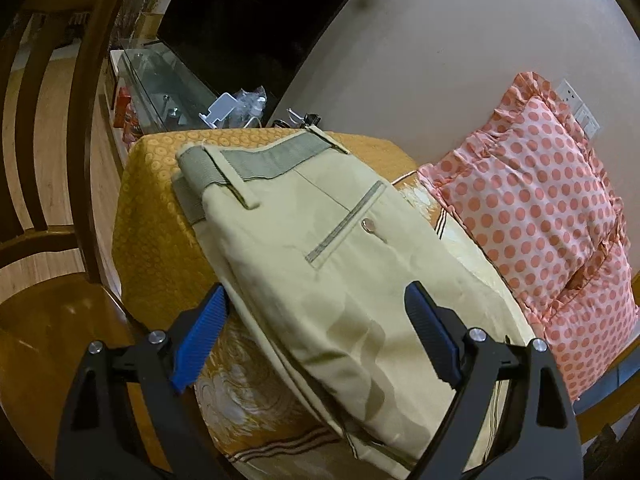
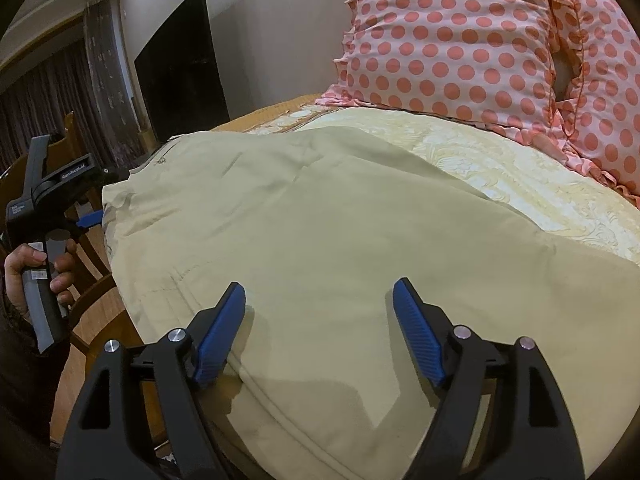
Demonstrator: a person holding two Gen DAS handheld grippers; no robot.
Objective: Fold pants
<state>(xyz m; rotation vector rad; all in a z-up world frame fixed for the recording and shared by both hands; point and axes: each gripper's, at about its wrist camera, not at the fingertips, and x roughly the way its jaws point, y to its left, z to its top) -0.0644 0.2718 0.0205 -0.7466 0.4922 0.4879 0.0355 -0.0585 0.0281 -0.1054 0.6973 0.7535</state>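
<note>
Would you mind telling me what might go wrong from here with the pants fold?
1. The beige cotton pants lie along the edge of the yellow patterned bedspread, so a pull may slide them off.
2. Both the left gripper and the right gripper are open above layered cloth; pinching one layer would skew the fold.
</note>
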